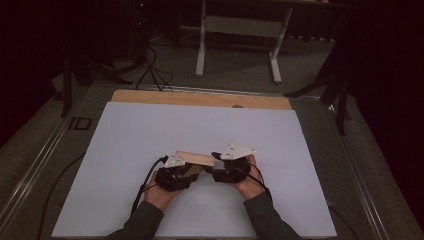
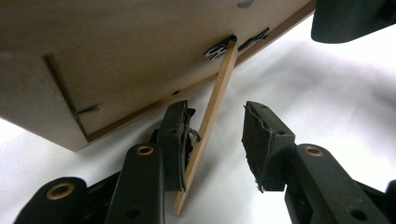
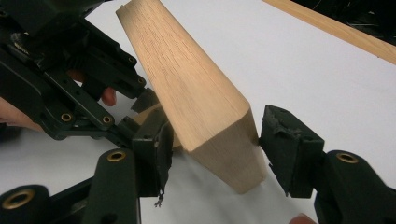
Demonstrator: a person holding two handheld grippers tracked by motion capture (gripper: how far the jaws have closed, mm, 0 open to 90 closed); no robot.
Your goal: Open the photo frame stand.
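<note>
to seat it well, keep the right tool (image 3: 210,140) clenched on the wooden block (image 3: 196,93) held above the white surface (image 1: 150,130), while the left tool (image 2: 212,140), its jaws apart, steadies the thin wooden strip (image 2: 210,121) square into the block's slot.

White sheet (image 1: 150,145), wooden tabletop edge (image 1: 200,98), white desk frame (image 1: 240,30)

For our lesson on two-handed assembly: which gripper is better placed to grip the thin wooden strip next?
Left. The thin wooden strip stands between the open jaws of the left gripper, against one pad; the right gripper is busy clamping the wooden block.
</note>
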